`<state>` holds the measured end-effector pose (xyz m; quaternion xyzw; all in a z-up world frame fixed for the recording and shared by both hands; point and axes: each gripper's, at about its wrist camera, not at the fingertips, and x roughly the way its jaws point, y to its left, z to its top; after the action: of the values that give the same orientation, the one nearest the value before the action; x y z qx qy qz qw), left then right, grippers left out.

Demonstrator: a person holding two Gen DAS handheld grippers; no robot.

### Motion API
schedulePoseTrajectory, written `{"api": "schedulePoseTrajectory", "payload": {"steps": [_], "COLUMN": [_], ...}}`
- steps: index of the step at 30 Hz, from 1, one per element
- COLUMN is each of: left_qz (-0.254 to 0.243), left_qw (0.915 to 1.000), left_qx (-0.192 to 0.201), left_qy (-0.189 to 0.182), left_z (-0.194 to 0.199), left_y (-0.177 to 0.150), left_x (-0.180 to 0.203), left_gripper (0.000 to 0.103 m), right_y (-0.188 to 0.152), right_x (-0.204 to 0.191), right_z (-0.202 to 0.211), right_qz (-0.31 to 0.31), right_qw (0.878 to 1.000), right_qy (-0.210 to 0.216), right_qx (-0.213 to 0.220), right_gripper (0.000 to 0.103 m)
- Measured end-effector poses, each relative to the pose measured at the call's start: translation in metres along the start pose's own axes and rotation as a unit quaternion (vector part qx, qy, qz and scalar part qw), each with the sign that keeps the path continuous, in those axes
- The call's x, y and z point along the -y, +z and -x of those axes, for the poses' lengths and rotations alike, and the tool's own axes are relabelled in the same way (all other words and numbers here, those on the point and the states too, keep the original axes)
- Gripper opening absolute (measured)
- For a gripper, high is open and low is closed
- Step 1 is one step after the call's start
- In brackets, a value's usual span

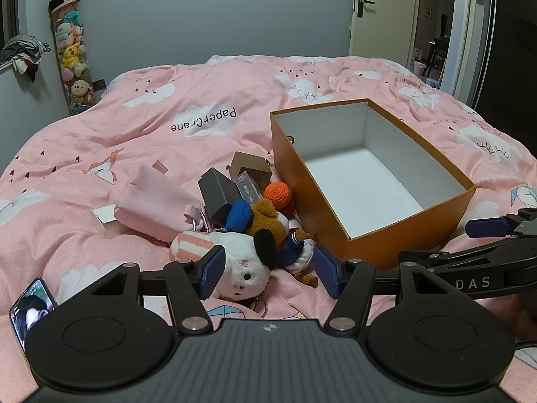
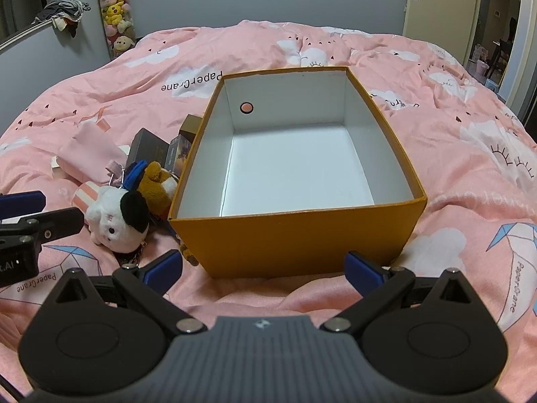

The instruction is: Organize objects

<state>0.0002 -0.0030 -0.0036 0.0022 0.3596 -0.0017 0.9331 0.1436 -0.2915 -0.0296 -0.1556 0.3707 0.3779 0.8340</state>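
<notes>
An open orange box [image 1: 315, 208] with a white inside stands on the bed, also in the right wrist view [image 2: 295, 238]; nothing lies in it. A pile sits left of it: a white plush with a black ear [image 1: 241, 268] [image 2: 117, 221], a brown plush with a blue cap [image 1: 265, 215], an orange crochet ball [image 1: 278, 193], a dark grey box [image 1: 218, 191], a brown box [image 1: 250, 166] and a pink pouch [image 1: 154, 201]. My left gripper [image 1: 270, 273] is open, its pads either side of the white plush. My right gripper [image 2: 263, 270] is open and empty before the box's near wall.
The pink printed duvet [image 1: 167, 100] covers the whole bed. A phone [image 1: 28, 309] lies at the near left. A tall tube of plush toys [image 1: 72, 53] stands by the far wall. A door [image 1: 379, 10] is open at the far right.
</notes>
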Motion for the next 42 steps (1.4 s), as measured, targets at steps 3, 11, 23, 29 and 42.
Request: {"api": "schedulePoseTrajectory", "payload": {"steps": [3, 11, 23, 29, 42], "left_qz": [0.000, 0.001, 0.017, 0.034, 0.087], "left_qw": [1.0000, 1.0000, 0.9996, 0.9988, 0.9954], "left_qx": [-0.001, 0.000, 0.013, 0.014, -0.034], "left_qy": [0.000, 0.002, -0.016, -0.033, -0.017], "left_z": [0.000, 0.000, 0.006, 0.009, -0.009], "left_y": [0.000, 0.000, -0.001, -0.001, 0.013], "left_x": [0.000, 0.000, -0.004, -0.011, -0.045], "left_gripper": [0.071, 0.071, 0.071, 0.068, 0.042], "right_y": [0.000, -0.001, -0.002, 0.003, 0.039], "right_x": [0.000, 0.000, -0.006, -0.012, -0.043], "right_z": [0.000, -0.001, 0.005, 0.010, -0.004], "right_qz": [-0.001, -0.002, 0.017, 0.043, 0.127], "right_qw": [1.000, 1.000, 0.999, 0.998, 0.981], "right_qy": [0.000, 0.001, 0.021, 0.047, 0.139], "right_qx": [0.000, -0.001, 0.019, 0.029, 0.040], "right_gripper": [0.102, 0.102, 0.101, 0.084, 0.035]}}
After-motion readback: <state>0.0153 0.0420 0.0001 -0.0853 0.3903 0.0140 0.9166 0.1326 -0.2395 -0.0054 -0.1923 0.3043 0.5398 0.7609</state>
